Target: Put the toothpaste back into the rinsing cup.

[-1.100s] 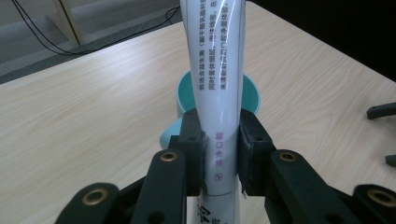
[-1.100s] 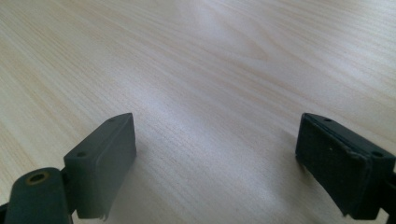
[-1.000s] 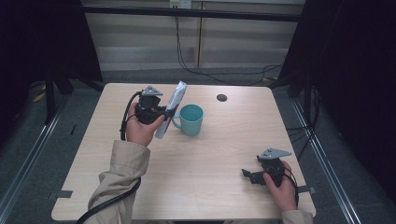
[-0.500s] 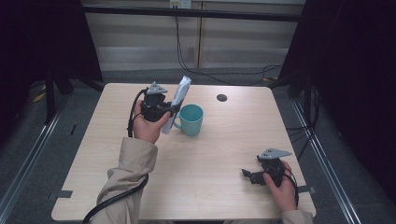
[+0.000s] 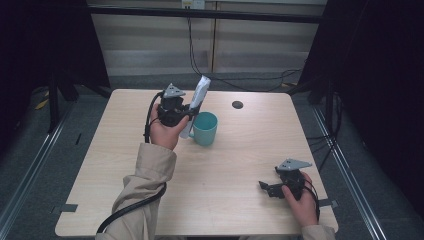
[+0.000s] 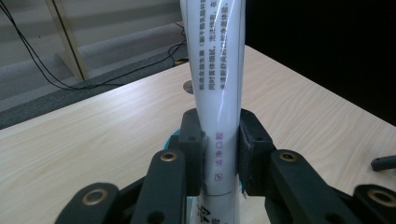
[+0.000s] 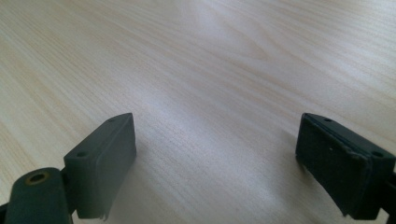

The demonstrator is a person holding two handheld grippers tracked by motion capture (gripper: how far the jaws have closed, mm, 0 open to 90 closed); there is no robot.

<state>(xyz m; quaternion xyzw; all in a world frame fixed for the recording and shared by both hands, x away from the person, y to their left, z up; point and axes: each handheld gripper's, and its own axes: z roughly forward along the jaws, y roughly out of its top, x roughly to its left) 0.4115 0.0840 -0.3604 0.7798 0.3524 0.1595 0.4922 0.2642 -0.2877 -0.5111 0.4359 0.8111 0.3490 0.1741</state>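
The left claw (image 5: pixel 186 111) is clamped on a white tube (image 5: pixel 196 104) held near-upright, top tilted toward the counter's far edge, lower end just beside the teal cup (image 5: pixel 206 128). The right claw (image 5: pixel 265 187) rests wide open and empty near the counter's near right corner, well apart.

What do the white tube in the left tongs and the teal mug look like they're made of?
White tube: likely soft glossy plastic, given the light streak down its printed skin. Teal mug: smooth and matte-looking, either ceramic or plastic; the pictures can't settle which.

Curtained lab rig, bare table (image 5: pixel 220 200)
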